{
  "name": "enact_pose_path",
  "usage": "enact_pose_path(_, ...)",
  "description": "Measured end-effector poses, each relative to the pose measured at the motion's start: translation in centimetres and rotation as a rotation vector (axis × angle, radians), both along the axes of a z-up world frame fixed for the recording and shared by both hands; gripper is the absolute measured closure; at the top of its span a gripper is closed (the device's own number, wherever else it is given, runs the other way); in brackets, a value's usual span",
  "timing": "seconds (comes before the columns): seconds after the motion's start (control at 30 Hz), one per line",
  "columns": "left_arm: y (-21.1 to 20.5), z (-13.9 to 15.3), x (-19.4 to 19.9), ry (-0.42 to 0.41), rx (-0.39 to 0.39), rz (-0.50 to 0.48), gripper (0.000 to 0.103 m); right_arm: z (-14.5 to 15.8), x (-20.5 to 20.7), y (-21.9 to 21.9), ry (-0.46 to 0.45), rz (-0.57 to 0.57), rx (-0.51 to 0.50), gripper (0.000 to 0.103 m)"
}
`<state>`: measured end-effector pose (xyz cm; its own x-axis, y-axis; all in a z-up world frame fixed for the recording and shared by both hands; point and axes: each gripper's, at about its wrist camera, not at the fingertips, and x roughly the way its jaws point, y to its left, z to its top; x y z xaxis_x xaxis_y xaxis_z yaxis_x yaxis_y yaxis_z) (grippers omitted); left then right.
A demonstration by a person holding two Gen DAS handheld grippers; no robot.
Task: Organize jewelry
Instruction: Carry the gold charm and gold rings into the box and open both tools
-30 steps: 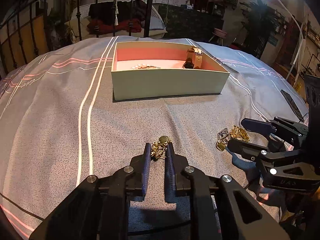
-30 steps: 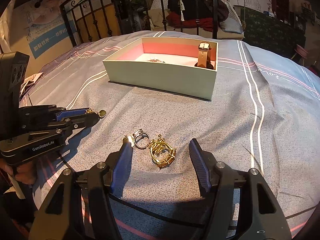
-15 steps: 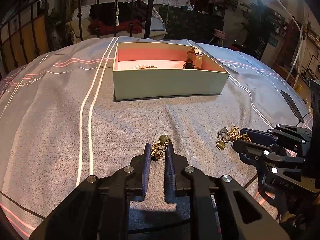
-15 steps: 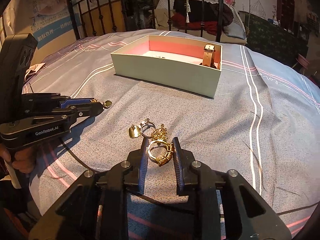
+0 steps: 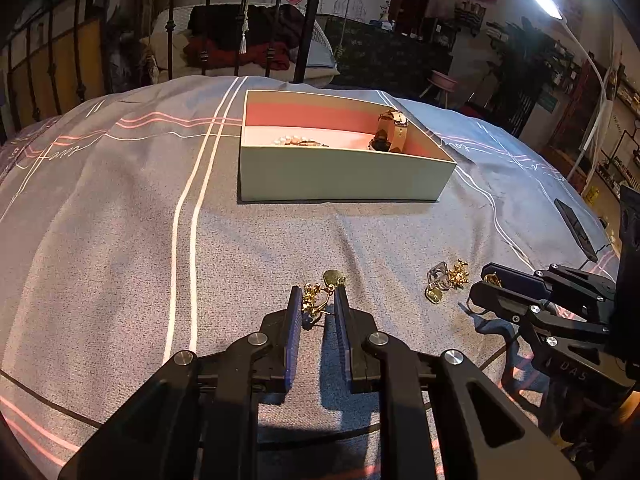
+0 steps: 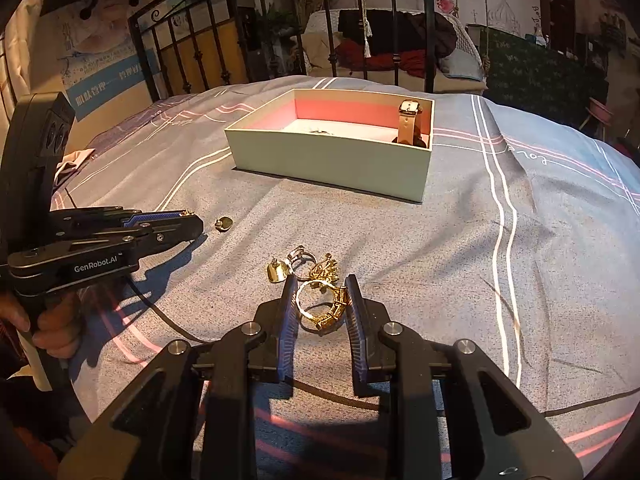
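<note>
My left gripper [image 5: 318, 304] is shut on a small gold chain piece [image 5: 314, 300], low over the grey bedspread; its round gold pendant [image 5: 333, 278] hangs just past the fingertips. In the right wrist view my right gripper [image 6: 320, 296] is shut on a gold bracelet [image 6: 325, 307], with both pads against its sides on the bedspread. Just beyond it lie a gold heart earring [image 6: 276, 272], a silver ring [image 6: 301, 257] and a gold flower piece [image 6: 325, 268]. The pale green box [image 6: 328, 160] with a pink inside stands farther back and holds a tan watch [image 6: 409, 124].
Pearls [image 5: 294, 141] lie in the box [image 5: 340, 176]. The left gripper [image 6: 188, 226] and a hand [image 6: 56, 328] fill the left side of the right wrist view. A black iron bed frame [image 6: 430, 24] stands behind the bed. A dark flat thing [image 5: 576, 224] lies at the right.
My right gripper's jaws have come together from wide apart onto the gold bracelet. The left gripper has kept still with its chain piece.
</note>
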<state>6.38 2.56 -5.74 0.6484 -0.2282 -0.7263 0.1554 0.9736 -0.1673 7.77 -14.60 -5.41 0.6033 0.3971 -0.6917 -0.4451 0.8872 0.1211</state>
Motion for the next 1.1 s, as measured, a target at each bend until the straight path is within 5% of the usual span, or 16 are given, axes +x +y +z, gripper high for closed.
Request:
enact_pose_path(0.63, -0.9, 2.4, 2.1, -0.022, -0.020, 0.011, 0.087, 1.7, 1.5, 0.6, -0.029, -0.022, 0.020, 0.078)
enact_pose_path(1.1, -1.5, 7.3, 11.2, -0.057, -0.041, 0.072, 0.087, 5.9, 11.2, 3.0, -0.075, -0.081, 0.005, 0.078)
